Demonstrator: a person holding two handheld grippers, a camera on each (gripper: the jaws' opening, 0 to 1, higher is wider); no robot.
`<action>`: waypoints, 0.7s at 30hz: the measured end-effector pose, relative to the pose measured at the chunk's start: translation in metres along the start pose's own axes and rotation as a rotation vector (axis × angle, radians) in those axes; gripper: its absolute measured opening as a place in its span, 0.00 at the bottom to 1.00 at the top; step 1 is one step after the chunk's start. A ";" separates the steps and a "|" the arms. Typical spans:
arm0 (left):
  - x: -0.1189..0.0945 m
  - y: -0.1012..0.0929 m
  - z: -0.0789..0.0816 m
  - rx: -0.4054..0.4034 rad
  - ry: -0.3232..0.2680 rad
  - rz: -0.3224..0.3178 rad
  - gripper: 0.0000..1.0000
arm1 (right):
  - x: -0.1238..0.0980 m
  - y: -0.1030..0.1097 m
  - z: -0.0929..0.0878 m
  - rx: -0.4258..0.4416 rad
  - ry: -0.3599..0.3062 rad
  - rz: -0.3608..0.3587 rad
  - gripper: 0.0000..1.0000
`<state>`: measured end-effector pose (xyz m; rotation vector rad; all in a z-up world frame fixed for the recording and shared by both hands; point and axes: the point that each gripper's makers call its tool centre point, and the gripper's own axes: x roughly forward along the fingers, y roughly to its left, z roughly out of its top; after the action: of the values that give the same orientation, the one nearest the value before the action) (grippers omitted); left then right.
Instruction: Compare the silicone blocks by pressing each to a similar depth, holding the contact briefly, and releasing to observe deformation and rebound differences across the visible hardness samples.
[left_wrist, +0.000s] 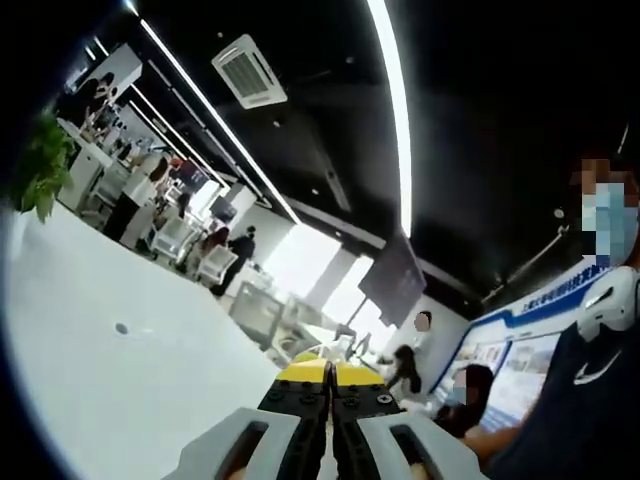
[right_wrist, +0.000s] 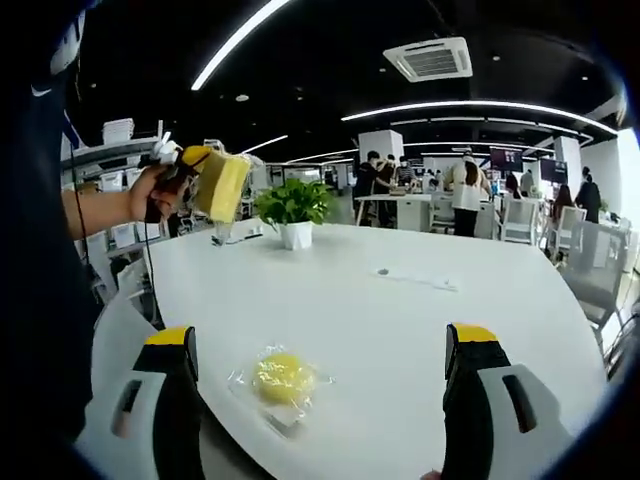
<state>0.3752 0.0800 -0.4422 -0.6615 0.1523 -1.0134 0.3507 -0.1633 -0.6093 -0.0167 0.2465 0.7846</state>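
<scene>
In the right gripper view, a hand (right_wrist: 150, 195) at the upper left of the frame holds the left gripper (right_wrist: 205, 180) raised above the white table (right_wrist: 400, 330); its yellow end faces right, toward a potted plant (right_wrist: 293, 212) standing on the far side of the table. Lower centre-left, a round yellow block (right_wrist: 282, 376) in a clear wrapper lies flat on the table, between the jaws of the right gripper (right_wrist: 325, 350) and nearer the left one. It is round, so no long axis shows. Those jaws stand wide apart, touching nothing.

In the left gripper view, the left gripper (left_wrist: 330, 375) rises from the bottom centre with its yellow-tipped jaws pressed together, nothing between them, pointing across the table (left_wrist: 120, 380) toward a bright office. At the right edge, a person (left_wrist: 580, 400) in a dark top is close by.
</scene>
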 end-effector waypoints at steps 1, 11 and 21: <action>-0.001 0.000 -0.001 -0.001 0.000 0.002 0.00 | -0.001 0.000 -0.003 0.001 0.001 -0.002 0.97; -0.013 0.017 -0.010 -0.054 -0.026 0.059 0.00 | -0.007 -0.003 -0.031 0.012 0.038 -0.052 0.97; -0.019 0.024 -0.018 -0.100 -0.037 0.079 0.00 | -0.011 -0.005 -0.040 0.027 0.057 -0.071 0.97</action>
<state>0.3750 0.0963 -0.4744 -0.7594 0.1957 -0.9218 0.3382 -0.1787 -0.6462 -0.0223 0.3094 0.7110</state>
